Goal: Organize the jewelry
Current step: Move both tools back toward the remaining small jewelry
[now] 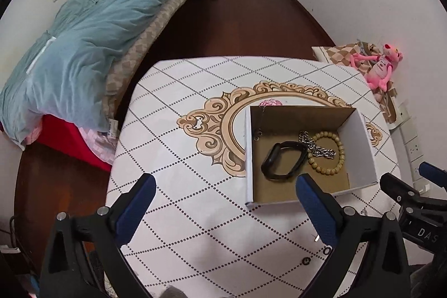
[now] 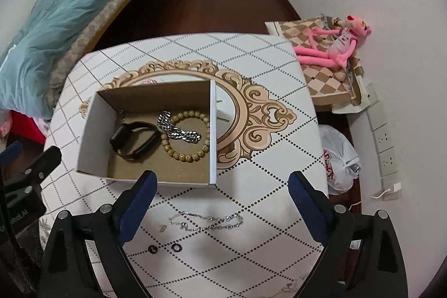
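In the left wrist view, the left gripper (image 1: 225, 201) is seen spread wide and empty above the counter (image 1: 181, 164), with the box (image 1: 360, 136) at about two o'clock from it; a watch (image 1: 283, 159), a silver chain (image 1: 318, 148) and a bead bracelet (image 1: 329, 152) are already laid on the box floor, and a thin chain appears to hang at the box's far left corner, though it is too small to be sure. A small black ring (image 1: 306, 260) is left on the counter at five o'clock. In the right wrist view, the right gripper (image 2: 222, 198) is likewise held wide with nothing between its fingers, and a fine silver bracelet (image 2: 206, 221) lies loose on the counter just at six o'clock of it, with two black rings (image 2: 164, 248) and a tiny clasp-like piece (image 2: 162, 227) toward seven o'clock. The bracelet is judged the next piece to be taken: it should be approached from straight above, pinched where its strands bunch, lifted clear of the box wall at twelve o'clock, and released low inside so that tangling with the chain is avoided.
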Tool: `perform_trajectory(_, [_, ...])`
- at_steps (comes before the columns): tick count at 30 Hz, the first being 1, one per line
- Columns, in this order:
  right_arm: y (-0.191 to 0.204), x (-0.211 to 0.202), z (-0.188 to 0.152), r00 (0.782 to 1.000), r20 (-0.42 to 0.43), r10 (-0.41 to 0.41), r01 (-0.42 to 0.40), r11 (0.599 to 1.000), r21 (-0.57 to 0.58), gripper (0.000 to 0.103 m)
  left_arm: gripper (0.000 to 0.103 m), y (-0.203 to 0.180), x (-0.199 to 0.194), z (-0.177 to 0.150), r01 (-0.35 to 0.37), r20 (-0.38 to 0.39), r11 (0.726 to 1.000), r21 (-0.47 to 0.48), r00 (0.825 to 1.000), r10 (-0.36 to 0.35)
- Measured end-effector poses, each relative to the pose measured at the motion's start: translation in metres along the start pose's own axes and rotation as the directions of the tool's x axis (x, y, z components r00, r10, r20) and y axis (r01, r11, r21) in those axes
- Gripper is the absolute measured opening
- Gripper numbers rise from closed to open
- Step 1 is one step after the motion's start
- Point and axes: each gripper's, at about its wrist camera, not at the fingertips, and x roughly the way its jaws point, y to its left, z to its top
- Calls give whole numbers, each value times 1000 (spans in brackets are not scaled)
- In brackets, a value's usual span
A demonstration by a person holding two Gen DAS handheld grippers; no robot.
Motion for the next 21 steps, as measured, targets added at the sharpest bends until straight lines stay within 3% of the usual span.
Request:
perform_trajectory(9, [-1, -56, -21, 995, 97, 21, -21, 1000, -2, 96, 102, 1, -60, -17, 1, 103, 1000, 3, 995, -1])
perform_trajectory(21, [-1, -120, -47, 978, 209, 10, -9, 1000, -9, 96, 102, 1, -106, -34, 14, 143, 1000, -11, 990, -13])
